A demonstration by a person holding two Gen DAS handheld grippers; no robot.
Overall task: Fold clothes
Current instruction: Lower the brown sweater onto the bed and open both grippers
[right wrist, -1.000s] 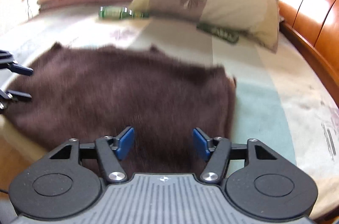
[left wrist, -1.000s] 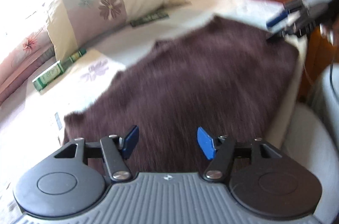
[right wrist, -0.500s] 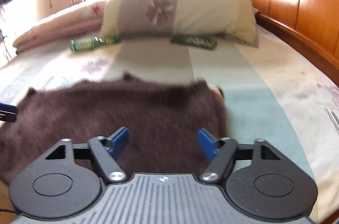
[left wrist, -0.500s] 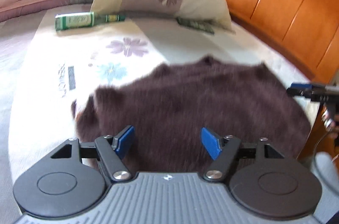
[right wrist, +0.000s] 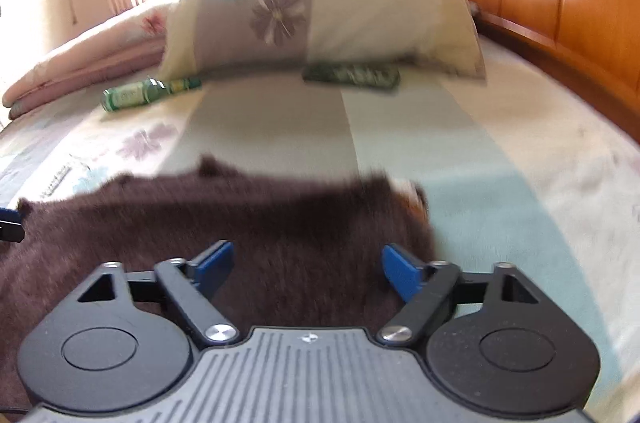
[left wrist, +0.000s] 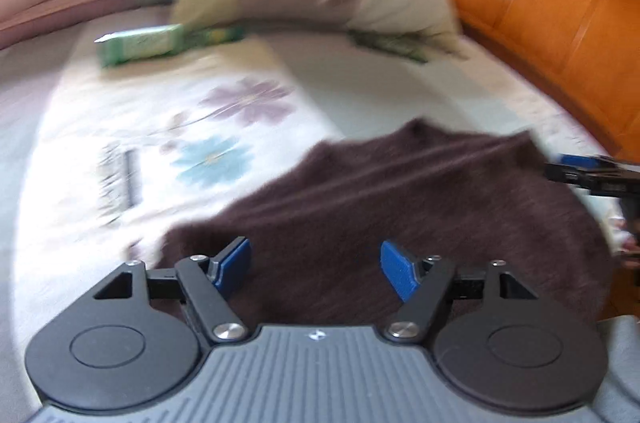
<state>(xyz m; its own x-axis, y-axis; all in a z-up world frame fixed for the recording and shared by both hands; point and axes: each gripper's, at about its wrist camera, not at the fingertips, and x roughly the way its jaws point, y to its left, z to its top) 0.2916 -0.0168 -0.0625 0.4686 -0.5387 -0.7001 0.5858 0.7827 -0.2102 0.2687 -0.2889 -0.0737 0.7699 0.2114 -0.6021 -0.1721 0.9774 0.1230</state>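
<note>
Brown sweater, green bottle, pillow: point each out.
brown sweater (right wrist: 248, 223), right wrist view, middle of the knit.
green bottle (right wrist: 132, 97), right wrist view, labelled body.
pillow (right wrist: 360, 7), right wrist view, cream front panel.

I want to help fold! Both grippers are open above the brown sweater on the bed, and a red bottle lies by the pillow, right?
Nearly. The bottle by the pillow is green, not red; the right wrist view shows it. The rest holds: both grippers are open above the brown sweater on the bed.

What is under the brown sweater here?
The brown sweater lies flat on the floral bedspread, which shows all around its far edge. Anything beneath the sweater itself is covered. Both grippers, left and right, are open above it.
</note>
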